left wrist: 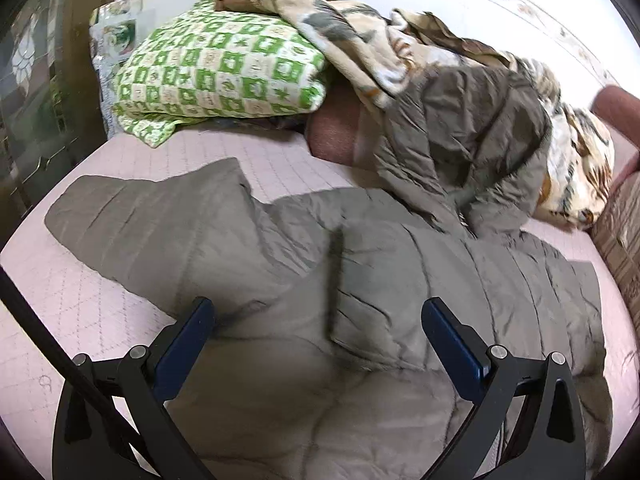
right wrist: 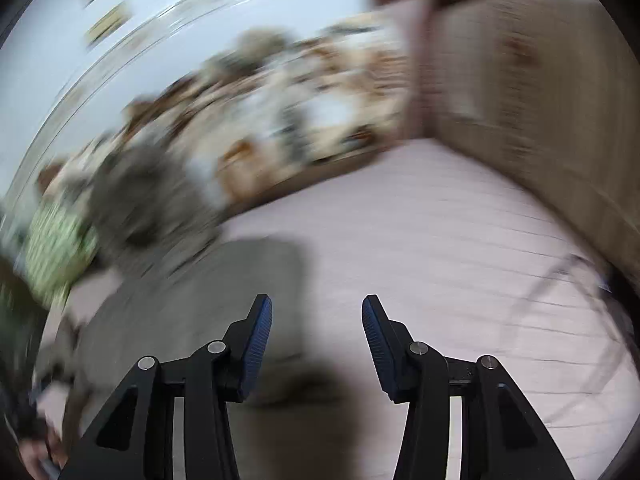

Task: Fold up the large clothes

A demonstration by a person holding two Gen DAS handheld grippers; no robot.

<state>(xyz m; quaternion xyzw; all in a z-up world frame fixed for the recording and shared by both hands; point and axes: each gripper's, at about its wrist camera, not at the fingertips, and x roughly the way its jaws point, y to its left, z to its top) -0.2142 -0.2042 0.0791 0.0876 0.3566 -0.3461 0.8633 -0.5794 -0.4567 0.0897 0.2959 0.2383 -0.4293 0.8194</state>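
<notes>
Grey-brown quilted padded jacket lies spread across the pale pink quilted bed cover, one sleeve reaching left and its upper part rumpled up against a heap of beige patterned blanket. Above the jacket's middle the left gripper hovers with its jaws wide and nothing between them. Behind the sleeve sits a green-and-cream checked cushion. In the heavily blurred right wrist view, the right gripper hangs over the jacket's edge and the bed cover, jaws partly spread and empty. A tan upholstered headboard rises at the right.
</notes>
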